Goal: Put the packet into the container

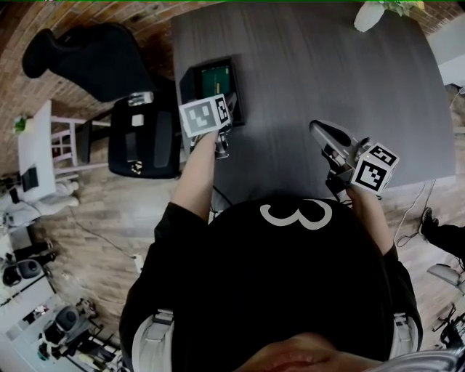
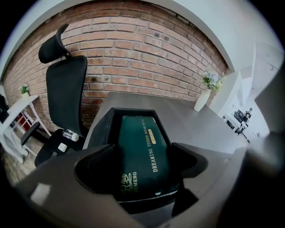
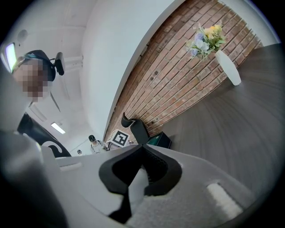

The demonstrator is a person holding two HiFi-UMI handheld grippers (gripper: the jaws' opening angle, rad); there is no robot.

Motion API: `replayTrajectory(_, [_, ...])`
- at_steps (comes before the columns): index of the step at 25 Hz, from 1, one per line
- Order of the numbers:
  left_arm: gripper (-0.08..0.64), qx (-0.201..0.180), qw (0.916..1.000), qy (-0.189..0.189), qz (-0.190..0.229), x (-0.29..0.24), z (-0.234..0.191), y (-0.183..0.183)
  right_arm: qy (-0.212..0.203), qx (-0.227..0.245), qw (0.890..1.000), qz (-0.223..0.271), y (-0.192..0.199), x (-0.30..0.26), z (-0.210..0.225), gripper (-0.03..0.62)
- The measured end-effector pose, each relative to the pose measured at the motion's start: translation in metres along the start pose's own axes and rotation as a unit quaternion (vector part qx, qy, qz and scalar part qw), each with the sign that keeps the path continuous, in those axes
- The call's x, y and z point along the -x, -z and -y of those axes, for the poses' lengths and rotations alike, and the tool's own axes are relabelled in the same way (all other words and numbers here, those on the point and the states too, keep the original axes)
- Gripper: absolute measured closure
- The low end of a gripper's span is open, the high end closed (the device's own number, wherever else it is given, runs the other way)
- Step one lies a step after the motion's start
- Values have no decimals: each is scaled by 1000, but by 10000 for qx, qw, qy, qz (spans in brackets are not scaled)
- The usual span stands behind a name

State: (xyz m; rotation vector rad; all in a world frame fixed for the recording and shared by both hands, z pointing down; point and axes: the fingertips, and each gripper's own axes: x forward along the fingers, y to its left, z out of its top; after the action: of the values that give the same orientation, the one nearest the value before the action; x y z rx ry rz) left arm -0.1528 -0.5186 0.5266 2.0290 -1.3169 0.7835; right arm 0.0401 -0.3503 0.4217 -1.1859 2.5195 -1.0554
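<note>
A dark green packet (image 2: 144, 142) with gold print lies inside the black container (image 2: 104, 122) near the table's left edge. In the head view the packet (image 1: 216, 75) shows in the container (image 1: 238, 87) just beyond the left gripper's marker cube. My left gripper (image 2: 144, 169) stands open at the container's near end, one jaw on each side of the packet's near end. My right gripper (image 1: 320, 129) hovers over the table's near right part, well apart from the container. The right gripper (image 3: 141, 153) is shut, with nothing between its jaws.
The dark wooden table (image 1: 327, 73) carries a white vase with flowers (image 1: 367, 14) at its far right corner. A black office chair (image 1: 109, 65) stands left of the table by the brick wall, and a small white side table (image 1: 33, 145) stands further left.
</note>
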Motion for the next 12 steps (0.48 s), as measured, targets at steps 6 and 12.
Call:
replayTrajectory(6, [140, -314, 9993, 217, 56, 1, 10, 0, -3, -58, 10000, -58, 5, 1, 5, 591])
replayTrajectory(12, [123, -111, 9984, 507, 230, 9, 11, 0, -77, -38, 9999, -125, 7, -1, 4, 591])
